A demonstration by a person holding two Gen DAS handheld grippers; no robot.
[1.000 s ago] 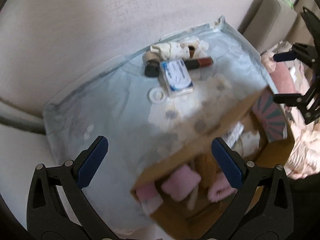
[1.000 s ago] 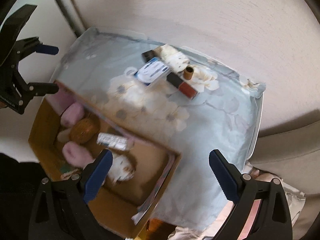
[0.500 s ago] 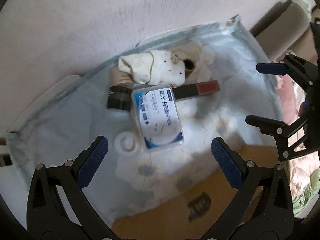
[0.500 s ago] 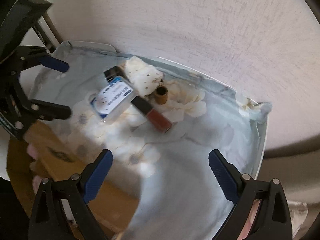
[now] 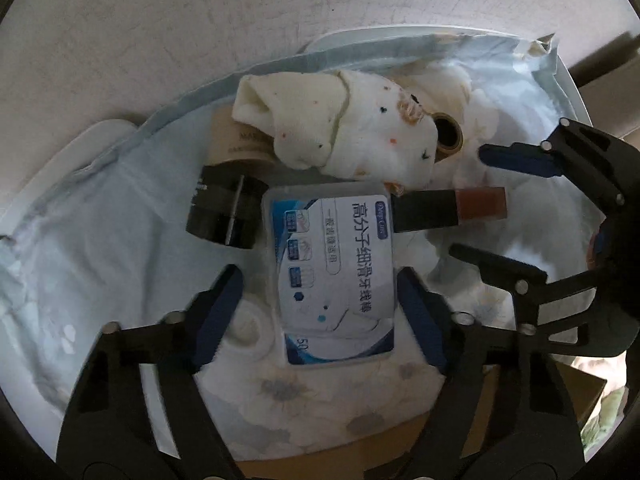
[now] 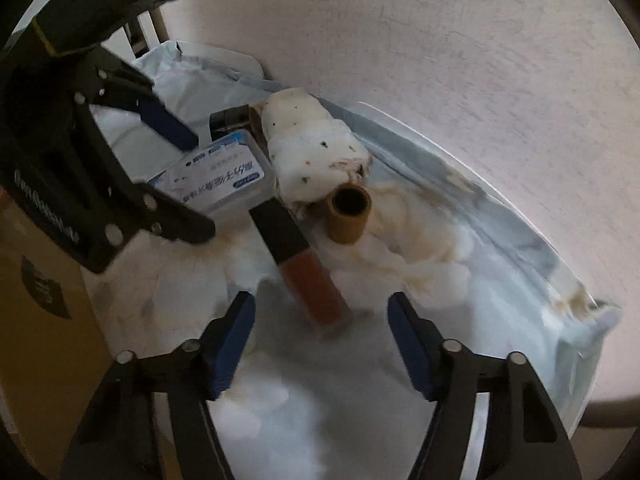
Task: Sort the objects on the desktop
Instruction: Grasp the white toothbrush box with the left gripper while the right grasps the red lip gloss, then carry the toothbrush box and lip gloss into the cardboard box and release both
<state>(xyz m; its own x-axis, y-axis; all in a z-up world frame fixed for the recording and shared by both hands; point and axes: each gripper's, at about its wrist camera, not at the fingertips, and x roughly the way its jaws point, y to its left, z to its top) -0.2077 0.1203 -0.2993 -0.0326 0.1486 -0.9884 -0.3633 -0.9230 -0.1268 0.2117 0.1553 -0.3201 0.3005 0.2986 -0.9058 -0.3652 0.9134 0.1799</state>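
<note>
Straddling the dental floss pick box [image 5: 334,276] on the floral cloth [image 5: 100,248], the left tool [image 5: 320,304] stood apart, while the right tool [image 6: 322,340], also apart, flanked the lip gloss tube [image 6: 300,256] beside the rolled sock [image 6: 312,152].

Both my wrist cams look down, close over the table; left faces the floss box [image 5: 334,276], right the lip gloss [image 6: 304,264]; both share both.
</note>
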